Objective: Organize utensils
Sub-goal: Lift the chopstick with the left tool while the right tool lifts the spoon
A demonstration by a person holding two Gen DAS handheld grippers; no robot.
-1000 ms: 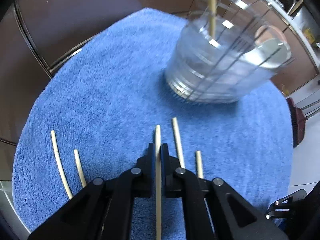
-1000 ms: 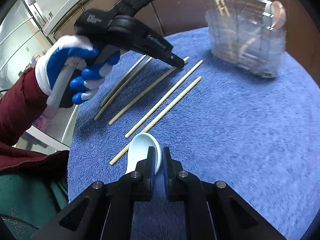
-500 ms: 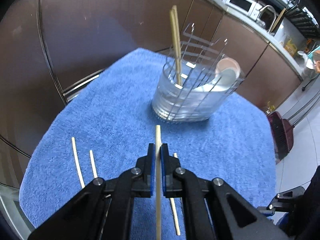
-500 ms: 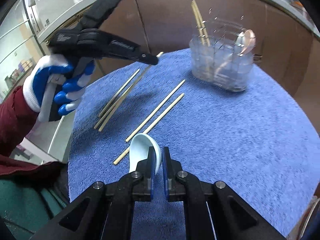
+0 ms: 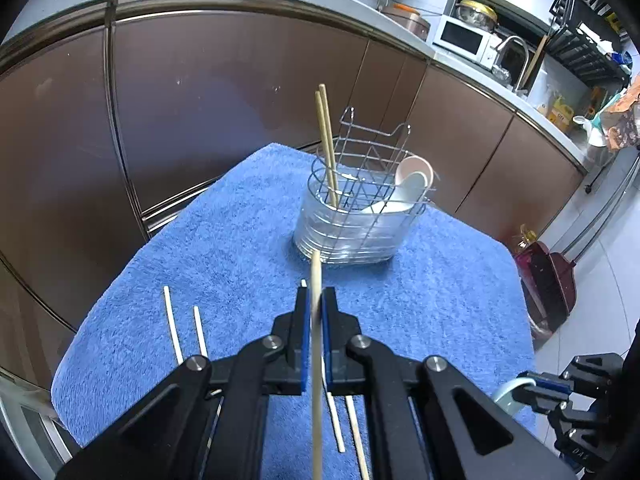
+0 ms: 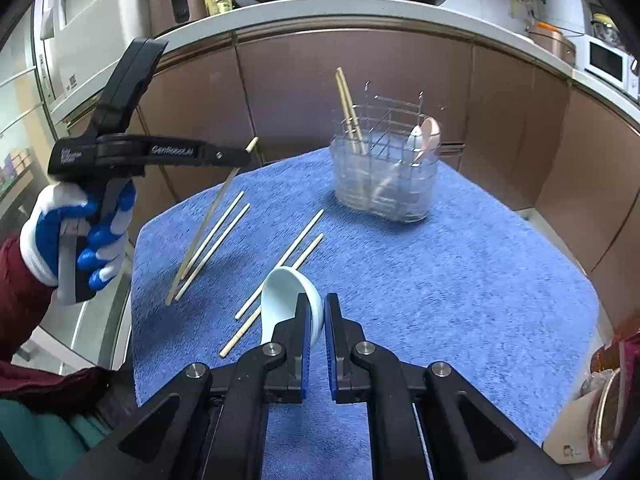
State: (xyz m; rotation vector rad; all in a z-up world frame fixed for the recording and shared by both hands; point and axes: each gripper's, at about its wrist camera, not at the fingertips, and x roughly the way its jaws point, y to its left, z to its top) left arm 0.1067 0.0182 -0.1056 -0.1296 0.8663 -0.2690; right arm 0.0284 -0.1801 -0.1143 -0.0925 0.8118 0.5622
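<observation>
Blue towel (image 6: 440, 288): four loose chopsticks (image 6: 216, 244); left tool (image 5: 316, 312) pinches one chopstick (image 5: 317, 360), right tool (image 6: 317, 320) one spoon (image 6: 284, 300).

Even daylight, sharp, fisheye-warped edges

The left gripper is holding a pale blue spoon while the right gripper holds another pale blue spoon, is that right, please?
Not quite: the left gripper is shut on a chopstick, as the left wrist view shows. The right gripper does hold the pale blue spoon.

left gripper (image 5: 316, 312) clamped, right gripper (image 6: 318, 316) clamped, both raised
</observation>
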